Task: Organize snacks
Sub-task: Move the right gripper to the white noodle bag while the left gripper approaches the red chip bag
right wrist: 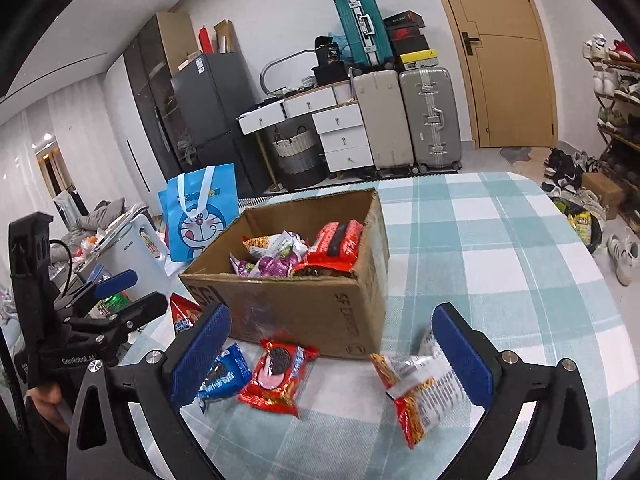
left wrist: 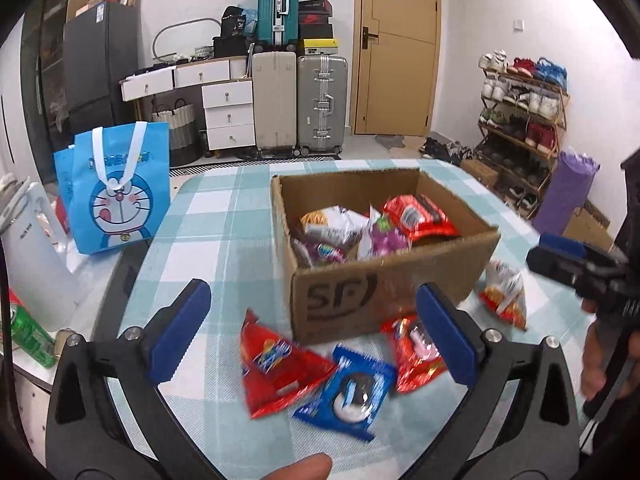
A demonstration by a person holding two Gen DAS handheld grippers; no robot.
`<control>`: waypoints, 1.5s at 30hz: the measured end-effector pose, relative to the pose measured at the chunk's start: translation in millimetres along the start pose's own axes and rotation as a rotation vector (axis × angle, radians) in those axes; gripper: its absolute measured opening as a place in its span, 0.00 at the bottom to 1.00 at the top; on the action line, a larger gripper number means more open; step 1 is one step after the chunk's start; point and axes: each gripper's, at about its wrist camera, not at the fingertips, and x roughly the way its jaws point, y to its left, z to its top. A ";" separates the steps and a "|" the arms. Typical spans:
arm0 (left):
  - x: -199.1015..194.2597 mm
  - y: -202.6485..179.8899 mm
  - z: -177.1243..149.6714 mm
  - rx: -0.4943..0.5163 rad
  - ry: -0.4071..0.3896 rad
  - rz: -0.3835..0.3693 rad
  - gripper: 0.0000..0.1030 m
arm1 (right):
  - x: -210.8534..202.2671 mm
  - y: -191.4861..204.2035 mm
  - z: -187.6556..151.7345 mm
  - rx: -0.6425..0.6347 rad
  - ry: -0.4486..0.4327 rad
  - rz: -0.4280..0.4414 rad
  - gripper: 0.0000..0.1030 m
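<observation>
Looking along your left gripper (left wrist: 316, 336), you have its blue pads spread wide with nothing between them, hovering over the checked tablecloth (left wrist: 200, 240) in front of the cardboard box (left wrist: 384, 280). Below that gap lie three loose snacks close together: a red packet (left wrist: 276, 372) on the left, a blue Oreo packet (left wrist: 348, 392) just beside it, and a red Oreo packet (left wrist: 412, 356) partly hidden behind the right-hand pad. Your right gripper (right wrist: 332, 352) is likewise released, its pads wide apart and empty. Through its camera the blue Oreo packet sits at the left pad, the red Oreo packet lies in the middle of the gap, and a red-and-white noodle snack bag (right wrist: 420, 388) lies tilted just inside the right pad; you cannot tell from this view whether that pad touches it. The same bag shows in the left view near the box's right corner. The box stands open on the table, already holding several snacks, among them a red pouch (left wrist: 420, 216), a purple-and-white bag (left wrist: 384, 236) and a white-and-yellow bag (left wrist: 332, 224). A blue Doraemon tote (left wrist: 116, 188) stands off the table's left edge, well apart from the box.
</observation>
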 end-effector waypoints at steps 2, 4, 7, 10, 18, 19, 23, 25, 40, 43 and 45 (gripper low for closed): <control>-4.9 -0.3 -6.2 0.010 0.002 0.008 0.99 | -0.9 -2.8 -3.7 0.009 0.008 -0.003 0.99; -8.8 0.0 -13.2 0.018 0.008 0.012 0.99 | -0.4 -3.6 -8.0 0.012 0.019 -0.012 0.99; -11.2 2.1 -19.6 0.008 0.013 0.012 0.99 | 2.3 0.2 -12.3 -0.007 0.042 -0.032 0.99; -7.8 3.5 -22.9 0.025 0.032 0.034 0.99 | 3.7 1.1 -14.6 -0.010 0.052 -0.046 0.99; 3.2 14.3 -25.7 -0.022 0.061 0.042 0.99 | 8.5 -16.3 -11.4 0.055 0.080 -0.113 0.99; 5.1 17.1 -26.7 -0.031 0.068 0.046 0.99 | 9.5 -20.0 -11.5 0.068 0.084 -0.120 0.99; 12.3 25.3 -27.0 -0.056 0.086 0.058 0.99 | 14.1 -29.6 -12.2 0.099 0.099 -0.147 0.99; 16.8 30.3 -28.3 -0.071 0.101 0.064 0.99 | 16.4 -32.4 -12.6 0.102 0.104 -0.149 0.99; 45.8 66.0 -37.9 -0.204 0.180 0.064 0.99 | 27.6 -50.3 -18.3 0.156 0.123 -0.184 0.99; 51.3 68.5 -40.0 -0.214 0.191 0.058 0.99 | 29.1 -55.0 -19.5 0.171 0.128 -0.186 0.99; 54.9 67.6 -41.4 -0.214 0.199 0.059 0.99 | 30.4 -59.2 -20.1 0.184 0.130 -0.190 0.99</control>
